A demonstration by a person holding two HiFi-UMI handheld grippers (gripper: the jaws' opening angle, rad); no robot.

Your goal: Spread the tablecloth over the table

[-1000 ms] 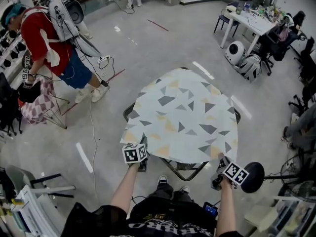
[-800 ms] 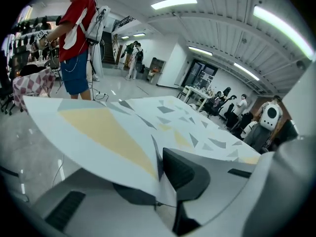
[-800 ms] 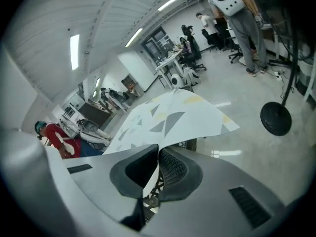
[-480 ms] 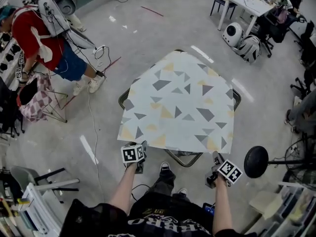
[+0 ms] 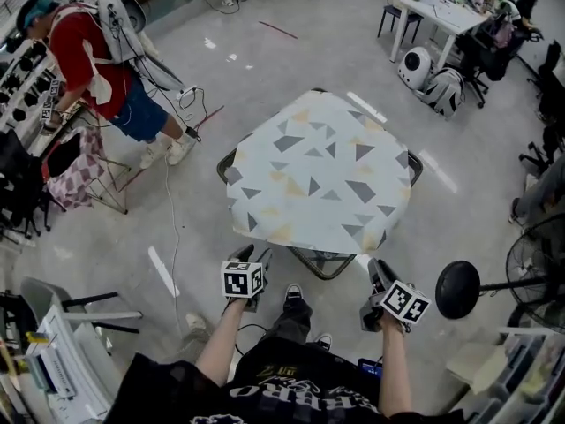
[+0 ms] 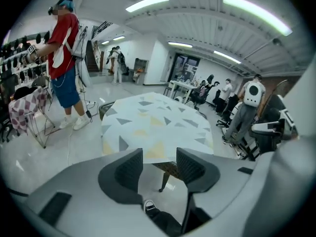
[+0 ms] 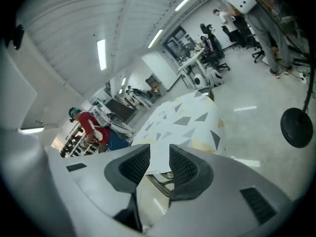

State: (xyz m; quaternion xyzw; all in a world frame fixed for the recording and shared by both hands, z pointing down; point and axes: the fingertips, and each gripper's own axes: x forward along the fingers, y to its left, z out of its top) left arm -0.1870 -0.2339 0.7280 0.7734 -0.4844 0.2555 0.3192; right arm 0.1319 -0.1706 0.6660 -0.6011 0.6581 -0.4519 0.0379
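Note:
A white tablecloth with grey and yellow triangles lies spread over a small dark-framed table, its near edge hanging down. My left gripper is short of the cloth's near left corner and apart from it. My right gripper is short of the near right corner, also clear of it. In the left gripper view the cloth lies beyond the left gripper. In the right gripper view the cloth lies beyond the right gripper. Both pairs of jaws stand wide, closing slightly, with nothing between them.
A person in a red shirt stands at the far left by a rack with a checked cloth. A cable runs over the floor left of the table. A black round stand base sits at my right. A white desk stands at the back right.
Both grippers were shut at the cloth's near corners. They have let go, opened and drawn back toward me; the near edge has dropped to hang over the table.

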